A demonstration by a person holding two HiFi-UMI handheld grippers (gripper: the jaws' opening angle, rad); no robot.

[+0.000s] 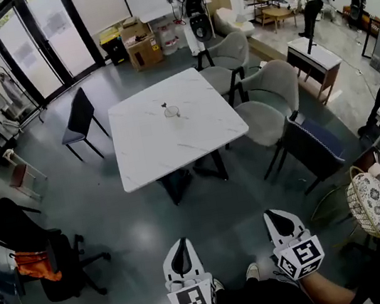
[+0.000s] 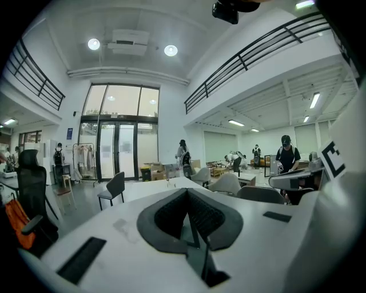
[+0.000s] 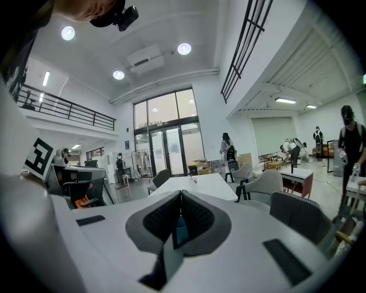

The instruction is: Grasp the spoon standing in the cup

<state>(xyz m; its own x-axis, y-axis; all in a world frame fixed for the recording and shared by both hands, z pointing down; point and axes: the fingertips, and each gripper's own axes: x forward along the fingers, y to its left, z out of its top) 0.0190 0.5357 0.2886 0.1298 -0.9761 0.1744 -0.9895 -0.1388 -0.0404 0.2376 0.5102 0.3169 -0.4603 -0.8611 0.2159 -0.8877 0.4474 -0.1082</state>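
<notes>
head view: left gripper [image 1: 181,243], right gripper [image 1: 273,215], jaws together; open floor [image 1: 213,205] before table [image 1: 177,163] edge.

floor: grey floor [image 1: 137,221], glossy, faint light reflections
tabletop: white marble-look square tabletop [image 1: 160,145], mid-room
seating: black chair [image 1: 81,115] at the tabletop's left; grey padded chairs [image 1: 269,87] along its right; black office chair [image 1: 15,227] with orange cloth, far left
far wall: tall glass doors [image 1: 41,35], dark frames, daylight coming in
clutter: cardboard boxes [image 1: 144,50] near the doors; clothes rack [image 1: 0,96] at left
ceiling: white, round recessed lights [image 2: 170,50]
upper level: black railing [image 2: 251,54] along a mezzanine
</notes>
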